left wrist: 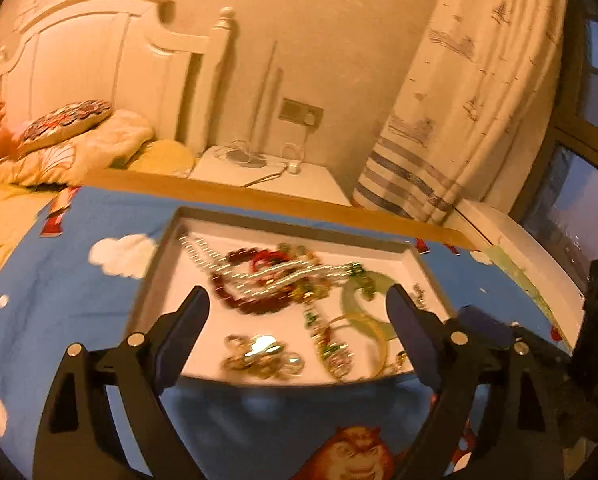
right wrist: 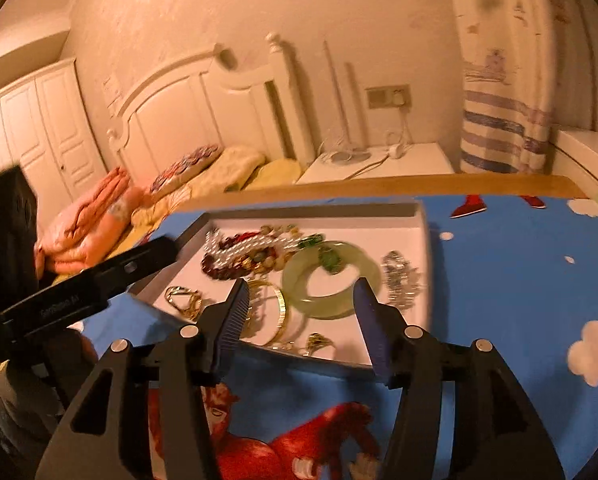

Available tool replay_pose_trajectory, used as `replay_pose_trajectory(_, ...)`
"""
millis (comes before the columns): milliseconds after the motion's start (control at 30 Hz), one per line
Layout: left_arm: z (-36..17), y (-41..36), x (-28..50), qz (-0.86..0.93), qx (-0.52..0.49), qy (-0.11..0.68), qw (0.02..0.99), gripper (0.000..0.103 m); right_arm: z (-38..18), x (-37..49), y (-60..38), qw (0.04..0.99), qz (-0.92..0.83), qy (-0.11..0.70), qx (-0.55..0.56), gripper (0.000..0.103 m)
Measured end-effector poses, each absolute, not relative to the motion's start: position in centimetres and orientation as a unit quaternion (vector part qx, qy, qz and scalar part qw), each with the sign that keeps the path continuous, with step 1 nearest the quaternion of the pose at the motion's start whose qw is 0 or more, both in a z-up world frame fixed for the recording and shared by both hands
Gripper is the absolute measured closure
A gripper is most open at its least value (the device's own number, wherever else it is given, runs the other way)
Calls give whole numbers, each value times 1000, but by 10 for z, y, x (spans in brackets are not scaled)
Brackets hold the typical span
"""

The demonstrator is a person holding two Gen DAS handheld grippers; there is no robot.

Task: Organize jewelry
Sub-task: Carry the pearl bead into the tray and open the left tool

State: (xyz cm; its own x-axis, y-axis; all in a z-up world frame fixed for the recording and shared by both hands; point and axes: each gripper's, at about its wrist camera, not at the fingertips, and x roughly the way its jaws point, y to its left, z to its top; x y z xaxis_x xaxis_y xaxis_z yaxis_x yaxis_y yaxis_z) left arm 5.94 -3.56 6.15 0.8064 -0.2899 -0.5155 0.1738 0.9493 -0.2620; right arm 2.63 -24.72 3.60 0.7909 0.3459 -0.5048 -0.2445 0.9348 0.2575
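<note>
Spread right tongs (right wrist: 301, 292) above tray rim (right wrist: 323, 354)

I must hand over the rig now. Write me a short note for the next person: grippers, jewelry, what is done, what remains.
Left gripper: open, empty, above the tray's near edge.
Right gripper: open, empty, aimed at the jade bangle.
All jewelry lies in the white tray: pearl necklace tangled with red beads at the back, gold bangle and gold chain in front, silver piece at right.
Done: nothing visibly sorted.
Left: untangle and sort everything.

Bed headboard (right wrist: 187, 100), striped curtain (right wrist: 503, 120), nightstand (right wrist: 415, 162)
</note>
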Motion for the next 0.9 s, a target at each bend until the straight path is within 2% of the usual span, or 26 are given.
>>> replay_pose_trajectory(100, 62, -26, 41, -68, -64, 262, 961, 3, 33, 22, -255, 941, 144, 289, 104, 49)
replay_pose_trajectory(233, 65, -17, 21, 9, -34, 246, 969, 2, 36, 14, -256, 949, 120, 273, 97, 28)
replay_pose_trajectory(333, 72, -3, 9, 27, -32, 221, 974, 2, 37, 9, -260, 952, 112, 263, 105, 25)
replay_pose_trajectory(433, 80, 22, 5, 40, -81, 205, 975, 2, 38, 6, -271, 954, 103, 252, 130, 21)
replay_pose_trajectory(600, 77, 50, 8, 78, -88, 222, 968, 2, 35, 8, -285, 949, 82, 254, 170, 17)
replay_pose_trajectory(767, 72, 51, 4, 65, -100, 229, 966, 2, 36, 4, -261, 955, 75, 262, 114, 17)
replay_pose_trajectory(900, 69, 24, 7, 52, -44, 236, 969, 2, 36, 2, -236, 957, 80, 272, 58, 17)
